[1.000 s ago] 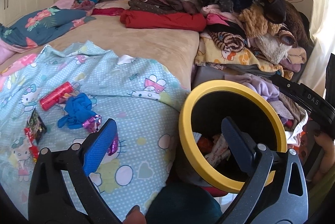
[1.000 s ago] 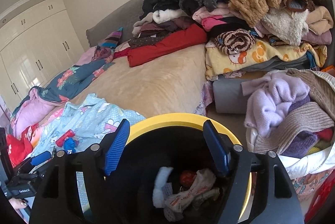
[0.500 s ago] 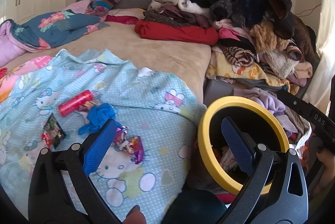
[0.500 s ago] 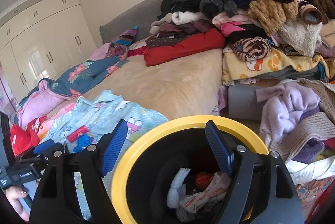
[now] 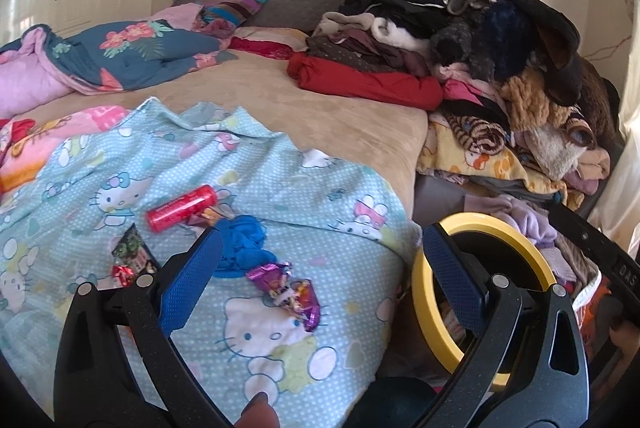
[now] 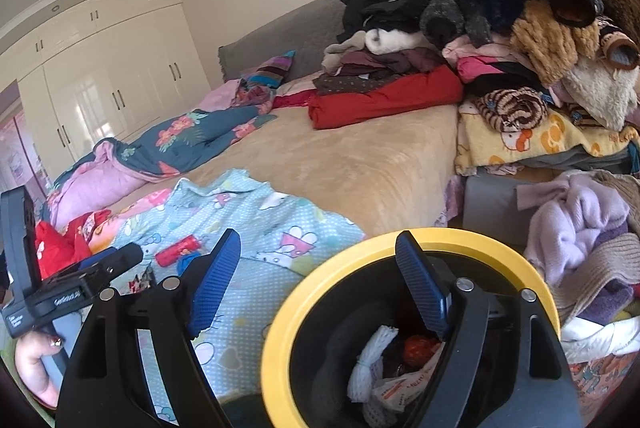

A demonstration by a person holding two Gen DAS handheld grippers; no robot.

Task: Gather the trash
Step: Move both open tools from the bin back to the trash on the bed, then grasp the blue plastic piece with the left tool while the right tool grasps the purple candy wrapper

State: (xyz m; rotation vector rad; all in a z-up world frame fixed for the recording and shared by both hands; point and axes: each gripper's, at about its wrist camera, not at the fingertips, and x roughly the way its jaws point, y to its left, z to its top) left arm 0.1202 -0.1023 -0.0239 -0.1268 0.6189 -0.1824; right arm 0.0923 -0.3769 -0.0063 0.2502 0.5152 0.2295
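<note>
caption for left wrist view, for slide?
Open left hand-held gripper over bed sheet littered with wrappers; bin beside it.

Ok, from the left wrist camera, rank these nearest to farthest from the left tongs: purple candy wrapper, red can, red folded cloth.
1. Purple candy wrapper, between the left tongs, slightly ahead.
2. Red can, farther up the blue sheet, to the left.
3. Red folded cloth, far across the bed by the clothes pile.
</note>
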